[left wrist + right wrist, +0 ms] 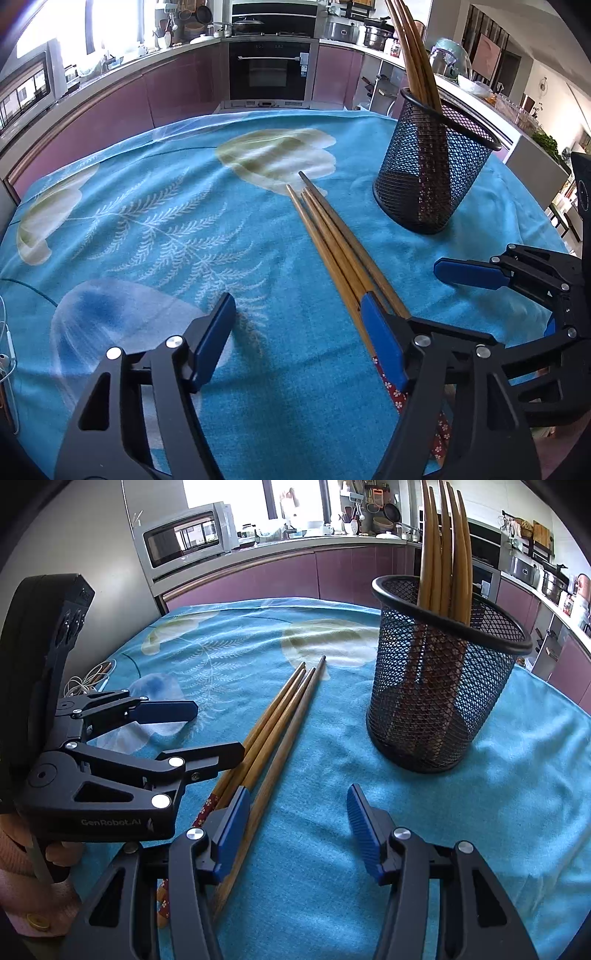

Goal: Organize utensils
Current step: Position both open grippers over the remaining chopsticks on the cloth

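Four chopsticks (334,240) lie beside mesh holder (432,166).

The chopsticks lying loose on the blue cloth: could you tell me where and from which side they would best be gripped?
Grip the loose chopsticks near their thick ends, closest to the right tool, coming from above with the fingers straddling the bundle crosswise. They lie flat and side by side, tapering towards the mesh holder, so the thicker part probably gives the surer hold.

Both black, blue-padded grippers, the left gripper (297,325) and right gripper (295,823), hover side by side, jaws apart, angled downward.
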Demonstrator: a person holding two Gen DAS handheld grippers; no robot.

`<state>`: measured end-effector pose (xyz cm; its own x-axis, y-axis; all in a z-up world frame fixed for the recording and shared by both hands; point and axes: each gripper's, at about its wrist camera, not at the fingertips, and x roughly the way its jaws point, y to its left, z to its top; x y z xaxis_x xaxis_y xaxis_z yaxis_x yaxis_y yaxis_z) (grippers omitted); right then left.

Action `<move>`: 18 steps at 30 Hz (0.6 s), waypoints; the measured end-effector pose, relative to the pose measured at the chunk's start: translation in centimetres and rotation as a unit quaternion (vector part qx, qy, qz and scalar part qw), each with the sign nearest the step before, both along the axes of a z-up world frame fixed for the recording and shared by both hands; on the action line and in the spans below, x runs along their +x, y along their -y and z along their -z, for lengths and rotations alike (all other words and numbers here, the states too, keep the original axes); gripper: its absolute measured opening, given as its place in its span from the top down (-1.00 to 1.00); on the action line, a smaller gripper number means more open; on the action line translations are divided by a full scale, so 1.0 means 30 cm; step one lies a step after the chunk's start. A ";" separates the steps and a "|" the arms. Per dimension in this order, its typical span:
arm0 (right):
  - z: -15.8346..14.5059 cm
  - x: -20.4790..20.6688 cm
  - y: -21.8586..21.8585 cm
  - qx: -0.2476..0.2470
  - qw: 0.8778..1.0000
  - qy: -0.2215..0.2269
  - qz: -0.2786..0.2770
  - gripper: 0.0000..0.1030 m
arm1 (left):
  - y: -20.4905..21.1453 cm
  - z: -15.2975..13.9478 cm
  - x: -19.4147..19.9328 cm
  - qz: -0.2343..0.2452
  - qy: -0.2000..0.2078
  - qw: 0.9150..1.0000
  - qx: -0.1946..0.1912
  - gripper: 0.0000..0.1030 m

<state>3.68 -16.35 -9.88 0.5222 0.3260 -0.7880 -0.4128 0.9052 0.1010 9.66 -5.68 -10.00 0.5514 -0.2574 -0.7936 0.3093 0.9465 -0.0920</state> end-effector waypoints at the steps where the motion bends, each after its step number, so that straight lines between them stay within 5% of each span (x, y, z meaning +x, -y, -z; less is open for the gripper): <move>1: -0.001 -0.002 0.001 0.000 1.000 0.000 0.000 -0.01 | -0.001 -0.001 0.000 -0.001 0.001 1.000 0.001 -0.28; 7: -0.005 -0.004 0.013 0.000 1.000 -0.002 0.005 0.00 | -0.020 0.001 -0.005 -0.005 -0.002 1.000 0.011 -0.12; 18: -0.004 0.004 0.007 -0.002 1.000 -0.003 0.007 0.03 | -0.009 0.000 0.016 0.000 -0.012 1.000 -0.018 -0.32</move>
<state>3.79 -16.56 -9.75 0.5214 0.3155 -0.7928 -0.3996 0.9112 0.0998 10.13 -5.41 -10.00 0.5321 -0.2860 -0.7969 0.3074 0.9423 -0.1330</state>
